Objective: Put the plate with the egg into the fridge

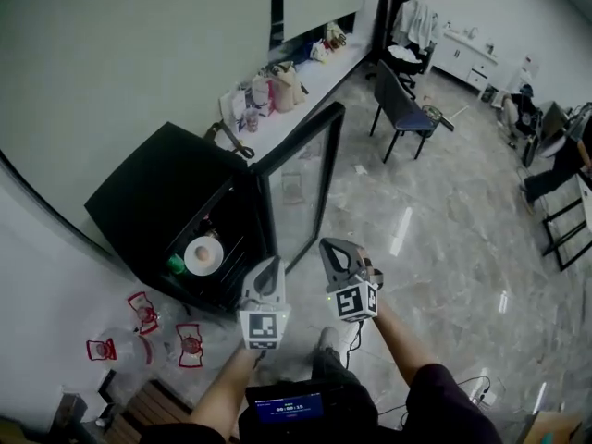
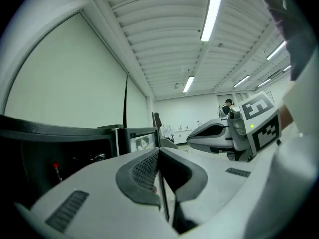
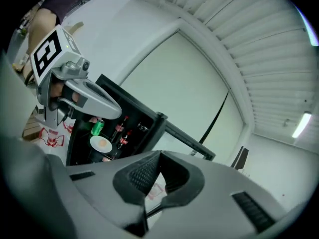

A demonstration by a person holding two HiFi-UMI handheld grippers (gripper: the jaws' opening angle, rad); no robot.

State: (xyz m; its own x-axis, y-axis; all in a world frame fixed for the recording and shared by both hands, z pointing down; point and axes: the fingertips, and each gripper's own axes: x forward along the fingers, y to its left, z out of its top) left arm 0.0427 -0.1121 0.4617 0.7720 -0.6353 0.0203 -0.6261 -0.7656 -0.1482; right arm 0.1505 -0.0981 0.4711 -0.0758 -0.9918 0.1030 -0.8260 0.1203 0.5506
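The black fridge (image 1: 153, 192) stands with its glass door (image 1: 313, 174) swung open. On a wire shelf inside lies the white plate with the egg (image 1: 203, 255), which the right gripper view also catches, plate (image 3: 101, 143). Neither gripper touches it. My left gripper (image 1: 267, 266) hangs just outside the fridge opening, to the right of the plate, jaws shut with nothing in them. My right gripper (image 1: 329, 248) is near the door's lower edge, also shut and empty. Each gripper view shows its own jaws closed: left gripper (image 2: 158, 156), right gripper (image 3: 153, 166).
A green can (image 1: 176, 265) stands left of the plate, with bottles (image 3: 122, 133) deeper on the shelves. Red marks (image 1: 143, 313) are taped on the floor by the fridge. A counter with bags (image 1: 277, 86) runs behind, and a dark chair (image 1: 402, 109) stands on the tiled floor.
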